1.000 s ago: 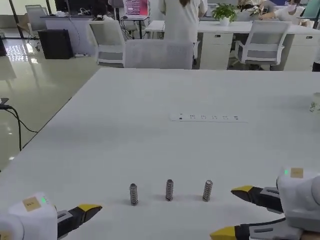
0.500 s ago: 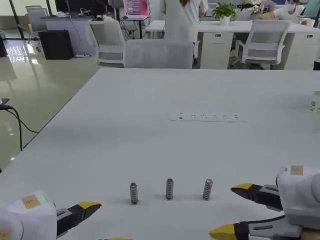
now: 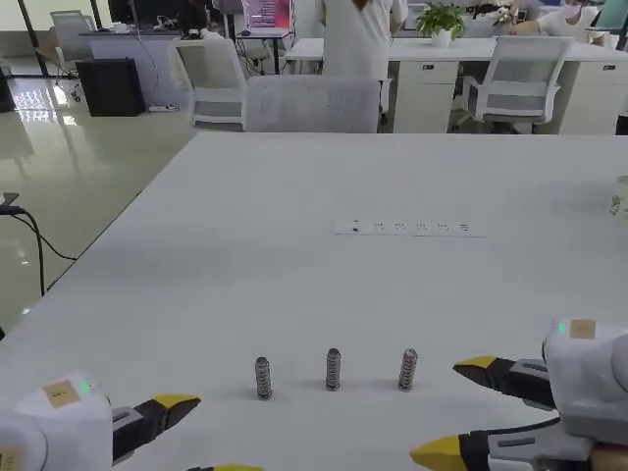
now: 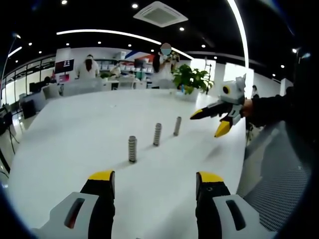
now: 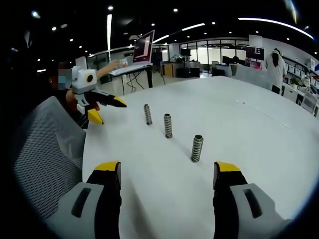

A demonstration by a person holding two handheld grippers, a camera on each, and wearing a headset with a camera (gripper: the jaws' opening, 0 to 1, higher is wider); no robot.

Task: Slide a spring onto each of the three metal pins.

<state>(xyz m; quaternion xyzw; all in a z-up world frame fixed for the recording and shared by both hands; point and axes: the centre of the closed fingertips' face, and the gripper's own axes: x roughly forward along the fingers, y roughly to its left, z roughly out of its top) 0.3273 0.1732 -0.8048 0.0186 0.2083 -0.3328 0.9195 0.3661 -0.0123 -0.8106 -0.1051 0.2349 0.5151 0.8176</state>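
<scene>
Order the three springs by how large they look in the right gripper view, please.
1. the nearest spring
2. the middle spring
3. the farthest spring
This order likely comes only from nearness to the camera: in the head view the three look about alike in size.

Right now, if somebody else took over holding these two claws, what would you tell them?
Left claw: open, empty, low over the table near its front edge.
Right claw: open, empty, on the other side of the row.
Things: the left spring, middle spring and right spring stand upright in a row between the claws, apart from each other.
Done: all three springs appear to sit on pins, which the coils mostly hide.
Left: probably nothing. Check that each spring is fully down.
</scene>
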